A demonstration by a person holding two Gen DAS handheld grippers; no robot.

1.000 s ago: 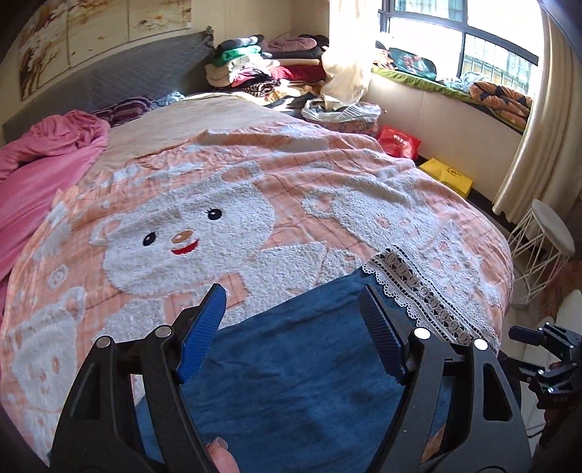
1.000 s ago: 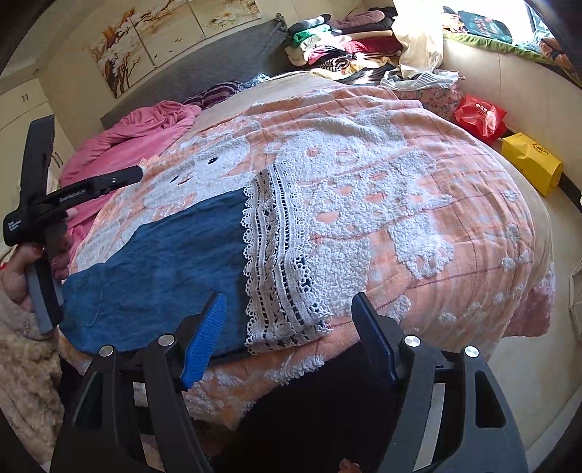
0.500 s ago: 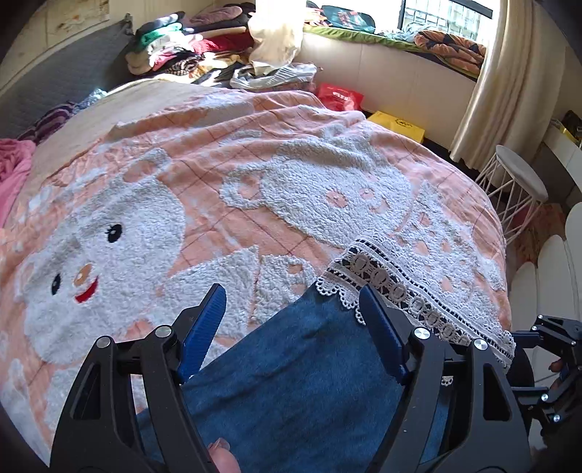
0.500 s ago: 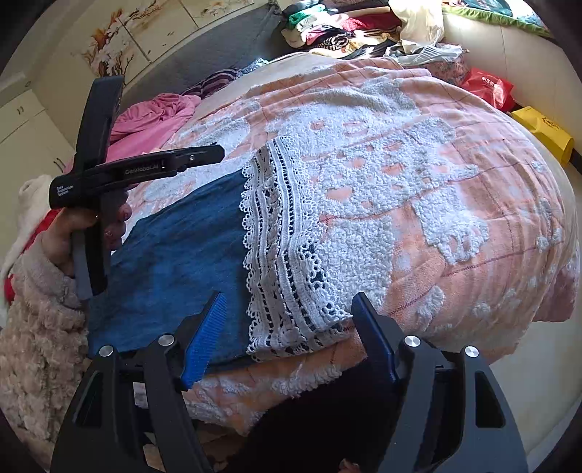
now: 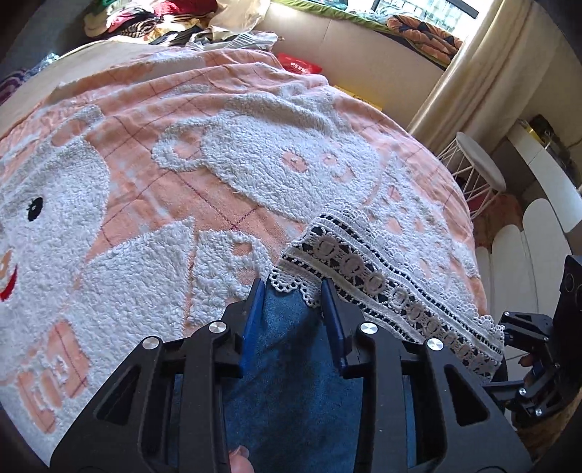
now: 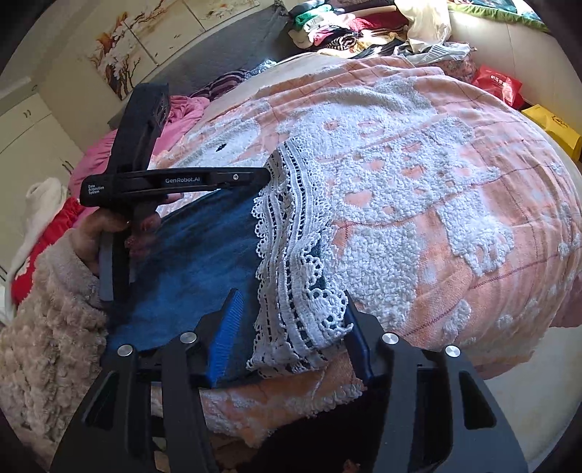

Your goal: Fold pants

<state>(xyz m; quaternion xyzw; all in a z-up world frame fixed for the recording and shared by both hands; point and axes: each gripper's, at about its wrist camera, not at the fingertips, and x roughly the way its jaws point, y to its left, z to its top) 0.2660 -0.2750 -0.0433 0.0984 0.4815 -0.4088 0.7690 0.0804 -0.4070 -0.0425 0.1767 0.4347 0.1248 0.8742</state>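
Blue denim pants (image 5: 298,367) with a white lace hem (image 5: 367,276) lie on the bed's pink bear blanket (image 5: 218,163). My left gripper (image 5: 293,302) has its jaws part closed around the denim at the far corner, just behind the lace; they do not look fully pinched. In the right wrist view the pants (image 6: 203,262) and lace hem (image 6: 294,262) lie at the bed's near edge. My right gripper (image 6: 291,320) is open, its jaws straddling the near lace corner. The left gripper (image 6: 174,182) shows there from the side.
Piled clothes (image 6: 345,29) lie at the bed's far end, with a pink quilt (image 6: 174,120) on the left. A red bag (image 6: 498,83) and yellow box (image 6: 553,127) sit on the floor. A white stool (image 5: 476,167) stands by the curtain.
My left gripper has moved forward to the hem's far corner and its jaws have narrowed around the denim. My right gripper has moved in around the near lace corner, jaws narrowing a little.
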